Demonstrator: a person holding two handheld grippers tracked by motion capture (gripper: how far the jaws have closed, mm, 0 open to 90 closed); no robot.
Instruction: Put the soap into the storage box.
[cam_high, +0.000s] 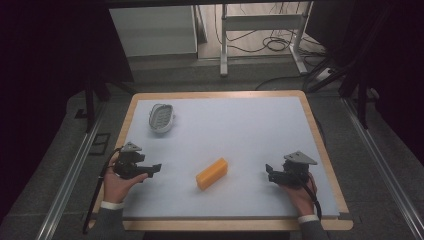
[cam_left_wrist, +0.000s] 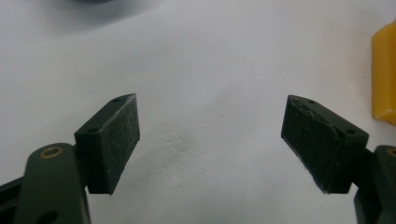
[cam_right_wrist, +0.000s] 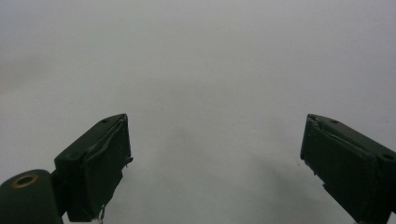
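A yellow block (cam_high: 211, 173) lies near the counter's (cam_high: 250, 125) front edge, between the 2 grippers. Left gripper (cam_high: 155, 168) and right gripper (cam_high: 269, 172) both have jaws apart, empty. A grey dish (cam_high: 161, 117) sits near the far left corner.

The person wears dark grey sleeves with white cuffs showing at both wrists. Each hand carries matte black tongs: the left tongs (cam_high: 156, 168) and the right tongs (cam_high: 268, 172). A grey three-cornered plate sits on top of each body, and a black cable trails back from each along the forearm. In the left gripper view the left tongs (cam_left_wrist: 210, 140) end in two blocky black jaws with wedge-shaped tips, faced with speckled, slightly scuffed pads (cam_left_wrist: 122, 137); small screw holes dot their upper faces, and a brass-ringed pivot marks the link below. The right tongs (cam_right_wrist: 215, 163) look alike, with frayed pad edges.
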